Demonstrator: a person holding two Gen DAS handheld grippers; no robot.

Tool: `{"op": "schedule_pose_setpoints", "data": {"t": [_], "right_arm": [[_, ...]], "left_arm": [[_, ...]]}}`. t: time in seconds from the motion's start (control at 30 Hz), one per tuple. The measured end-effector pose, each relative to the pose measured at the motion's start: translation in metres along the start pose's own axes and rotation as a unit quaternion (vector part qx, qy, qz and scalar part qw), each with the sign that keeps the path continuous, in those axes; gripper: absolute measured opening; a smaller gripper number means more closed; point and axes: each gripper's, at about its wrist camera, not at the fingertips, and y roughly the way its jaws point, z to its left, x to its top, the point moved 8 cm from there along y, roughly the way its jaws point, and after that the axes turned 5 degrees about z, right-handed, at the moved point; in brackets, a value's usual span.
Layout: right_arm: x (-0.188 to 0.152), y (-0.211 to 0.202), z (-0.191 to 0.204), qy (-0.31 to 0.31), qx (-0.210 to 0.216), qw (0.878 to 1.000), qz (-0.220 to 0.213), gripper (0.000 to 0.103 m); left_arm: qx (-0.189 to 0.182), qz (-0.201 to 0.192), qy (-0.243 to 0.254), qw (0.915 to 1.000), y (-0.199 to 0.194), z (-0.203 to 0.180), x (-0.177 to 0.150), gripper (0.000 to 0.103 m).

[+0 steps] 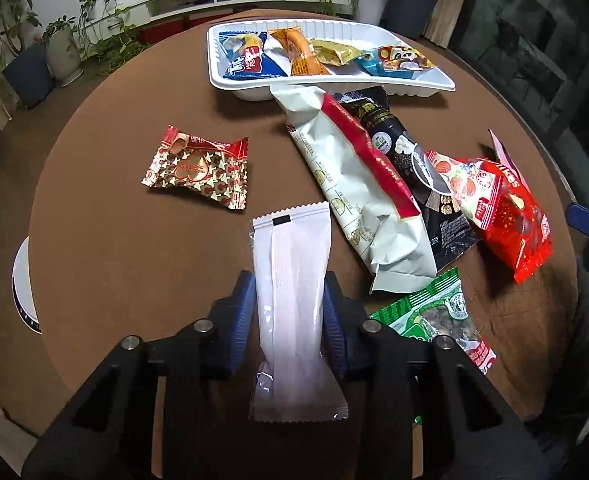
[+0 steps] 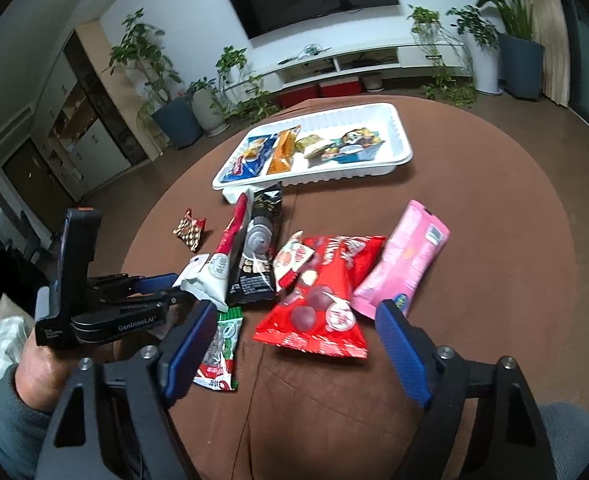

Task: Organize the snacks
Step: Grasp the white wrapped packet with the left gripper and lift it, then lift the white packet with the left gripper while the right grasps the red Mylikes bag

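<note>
My left gripper (image 1: 290, 300) is shut on a plain white snack packet (image 1: 290, 280), held over the near part of the brown round table (image 1: 134, 264). A white tray (image 1: 414, 82) at the far side holds several snacks; it also shows in the right wrist view (image 2: 402, 136). My right gripper (image 2: 294, 340) is open and empty, its fingers either side of a red candy bag (image 2: 322, 300). The left gripper (image 2: 154, 292) appears at the left of the right wrist view.
Loose snacks lie on the table: a red-gold star packet (image 1: 198, 168), a white-and-red long bag (image 1: 358, 192), a black packet (image 1: 418, 168), a green nut packet (image 1: 438, 316), a small strawberry packet (image 2: 294, 258) and a pink pouch (image 2: 406, 264). Plants and a TV cabinet stand behind.
</note>
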Motion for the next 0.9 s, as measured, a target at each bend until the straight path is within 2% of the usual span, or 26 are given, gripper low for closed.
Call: {"op": "schedule_pose_setpoints", "data": {"t": [0.2,0.43,0.53,0.6,0.73,0.8,0.9], "right_arm": [[0.004,0.021,-0.005,0.003,-0.019,0.999,0.035,0.079],[0.006,0.044,-0.011,-0.002,-0.033,0.997,0.066,0.075],[0.006,0.053,-0.012,-0.005,-0.035,0.996,0.076,0.067],[0.005,0.057,-0.012,-0.009,-0.035,0.996,0.083,0.058],[0.001,0.062,-0.013,-0.016,-0.042,0.995,0.092,0.050],[0.001,0.062,-0.015,-0.013,-0.046,0.995,0.093,0.038],[-0.001,0.059,-0.018,-0.008,-0.042,0.995,0.094,0.033]], "left_arm": [[-0.022,-0.012,-0.003,0.9997,-0.005,0.001,-0.005,0.022],[-0.061,-0.022,-0.018,0.9977,-0.010,-0.002,-0.012,0.021],[-0.070,-0.025,-0.022,0.9970,-0.014,-0.001,-0.017,0.021],[-0.079,-0.025,-0.026,0.9962,-0.015,-0.001,-0.019,0.021],[-0.089,-0.026,-0.027,0.9953,-0.016,-0.006,-0.020,0.021],[-0.094,-0.027,-0.026,0.9949,-0.016,-0.009,-0.020,0.021],[-0.099,-0.026,-0.026,0.9944,-0.016,-0.012,-0.021,0.021]]}}
